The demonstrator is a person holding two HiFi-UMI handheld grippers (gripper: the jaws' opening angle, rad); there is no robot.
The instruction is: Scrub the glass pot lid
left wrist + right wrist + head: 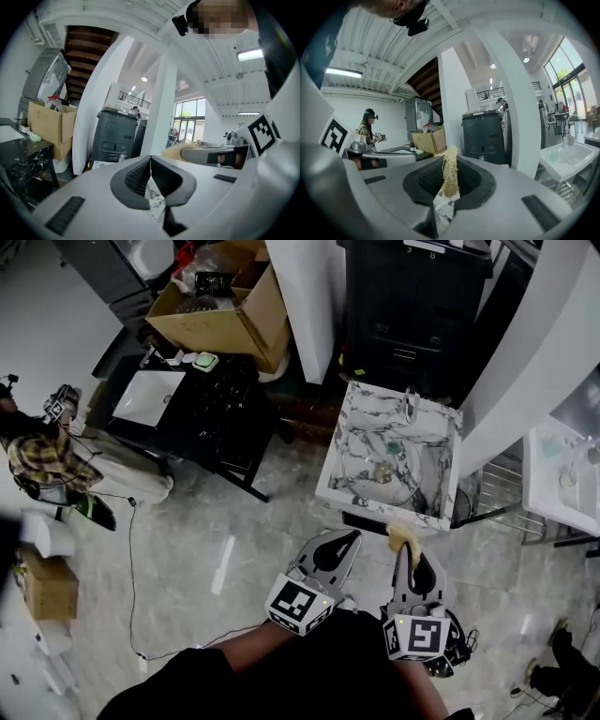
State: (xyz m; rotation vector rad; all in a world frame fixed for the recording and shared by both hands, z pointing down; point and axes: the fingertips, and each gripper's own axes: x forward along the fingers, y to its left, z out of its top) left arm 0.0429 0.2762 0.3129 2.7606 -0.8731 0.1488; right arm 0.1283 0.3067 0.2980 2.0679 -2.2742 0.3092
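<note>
The glass pot lid (372, 461) sits beyond my tongs. Nearest, my left tongs (351, 537) are pressed together, empty; my right tongs (407, 549) pinch a yellow fibrous scrubber (449, 174). Farther off, the lid lies, I think flat, in the marbled sink (451, 465).

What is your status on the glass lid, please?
Left gripper shut, empty. Right gripper shut on yellow scrubber. Glass lid in marble sink ahead, grippers short of it. Nothing in between.
</note>
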